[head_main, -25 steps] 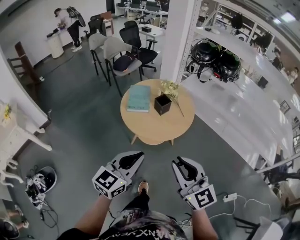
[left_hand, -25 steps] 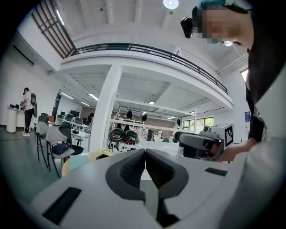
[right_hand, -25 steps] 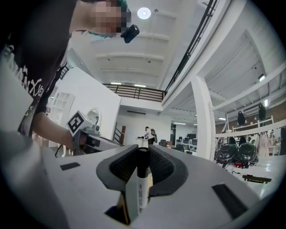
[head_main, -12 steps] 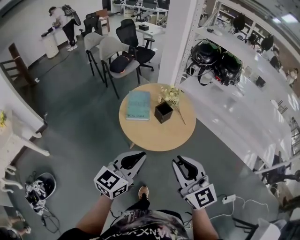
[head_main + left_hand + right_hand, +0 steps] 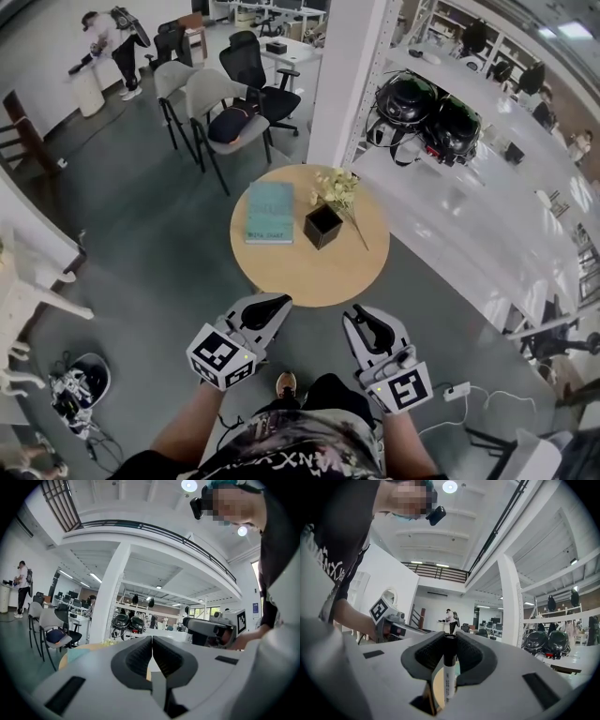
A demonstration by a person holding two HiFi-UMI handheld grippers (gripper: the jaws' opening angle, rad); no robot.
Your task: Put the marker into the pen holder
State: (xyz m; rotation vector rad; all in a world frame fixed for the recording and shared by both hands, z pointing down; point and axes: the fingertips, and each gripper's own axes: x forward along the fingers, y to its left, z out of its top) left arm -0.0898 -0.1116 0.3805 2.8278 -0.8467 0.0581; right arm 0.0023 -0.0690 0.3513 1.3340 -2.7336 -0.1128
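- Head view: the left claw (image 5: 277, 302) and the right claw (image 5: 353, 319) are hanging side by side just short of the round table (image 5: 281, 277), both pointing level toward it.
- The black pen holder (image 5: 323, 225) is standing well ahead of the right claw, near the table's middle. A teal book (image 5: 269, 211) is lying ahead of the left claw, and a flower sprig (image 5: 336, 187) is leaning just beyond the holder.
- Left gripper view: the left claw (image 5: 152, 644) is clenched on nothing, its pads meeting along one line. It is likely being kept shut because it has no part in this step. The right claw is showing off to its right.
- Right gripper view: the right claw (image 5: 450, 641) is grasping the marker (image 5: 449, 677). The pads are pinching the black cap end while the white barrel is hanging below them.
- Holding the marker upright like this is probably meant to let it drop straight into the holder's open top.
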